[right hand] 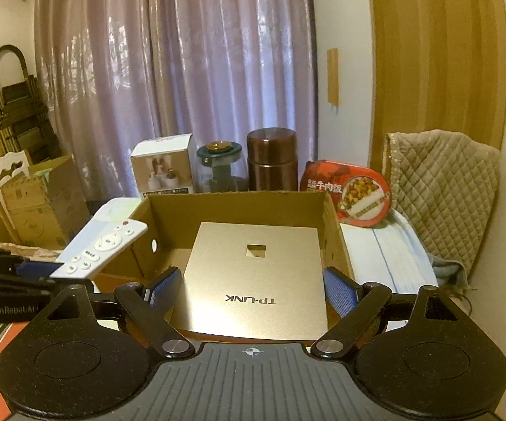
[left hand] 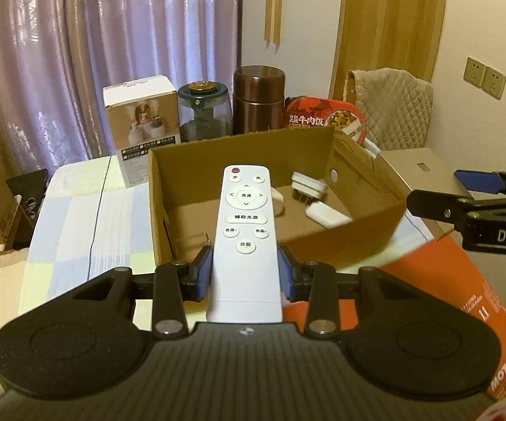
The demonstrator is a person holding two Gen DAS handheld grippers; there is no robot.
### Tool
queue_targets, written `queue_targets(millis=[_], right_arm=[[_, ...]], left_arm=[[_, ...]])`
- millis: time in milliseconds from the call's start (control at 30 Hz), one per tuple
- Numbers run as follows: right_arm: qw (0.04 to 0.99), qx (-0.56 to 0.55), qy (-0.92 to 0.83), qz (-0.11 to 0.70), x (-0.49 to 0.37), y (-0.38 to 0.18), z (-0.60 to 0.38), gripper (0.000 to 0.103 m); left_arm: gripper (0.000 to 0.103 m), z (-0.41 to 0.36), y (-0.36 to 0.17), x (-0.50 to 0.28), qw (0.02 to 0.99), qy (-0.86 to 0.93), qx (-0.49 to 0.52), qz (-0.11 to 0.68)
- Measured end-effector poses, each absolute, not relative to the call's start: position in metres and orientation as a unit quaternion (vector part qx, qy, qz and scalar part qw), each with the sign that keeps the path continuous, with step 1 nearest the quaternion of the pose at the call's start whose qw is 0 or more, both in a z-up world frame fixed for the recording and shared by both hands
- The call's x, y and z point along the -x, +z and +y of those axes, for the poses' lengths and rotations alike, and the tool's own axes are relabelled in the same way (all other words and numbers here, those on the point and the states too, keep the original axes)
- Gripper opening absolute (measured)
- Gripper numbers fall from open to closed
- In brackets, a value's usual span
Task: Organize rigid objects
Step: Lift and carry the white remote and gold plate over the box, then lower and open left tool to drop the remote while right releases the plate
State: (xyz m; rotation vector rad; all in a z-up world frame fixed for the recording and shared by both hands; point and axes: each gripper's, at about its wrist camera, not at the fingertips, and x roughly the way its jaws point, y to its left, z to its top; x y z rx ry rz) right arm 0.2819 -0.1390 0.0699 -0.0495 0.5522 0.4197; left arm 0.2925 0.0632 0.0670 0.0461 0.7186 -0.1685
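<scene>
My left gripper is shut on a white remote control and holds it above the near edge of an open cardboard box. Small white objects lie in the box. My right gripper is shut on a flat gold TP-LINK box, held over the same cardboard box. The remote and left gripper show at the left in the right wrist view. The right gripper and the gold box show at the right in the left wrist view.
Behind the cardboard box stand a white carton, a green-lidded glass jar, a brown canister and a red food tub. An orange MOTUL box lies front right. A quilted chair stands on the right.
</scene>
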Motion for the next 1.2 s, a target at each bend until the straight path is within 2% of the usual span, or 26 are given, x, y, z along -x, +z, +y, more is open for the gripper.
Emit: queue_targets(millis=[500, 1200], right_arm=[[0.929, -0.003, 0.191, 0.316, -0.384, 0.068, -0.136, 0.084], [0.919, 0.001, 0.187, 0.348, -0.408, 0.034, -0.135, 0.084]], left_arm=[[0.033, 0.058, 0.05, -0.388, 0.916, -0.087, -0.003, 0.392], [0.033, 0.033, 0.02, -0.421, 0.911, -0.073, -0.007, 0.406]])
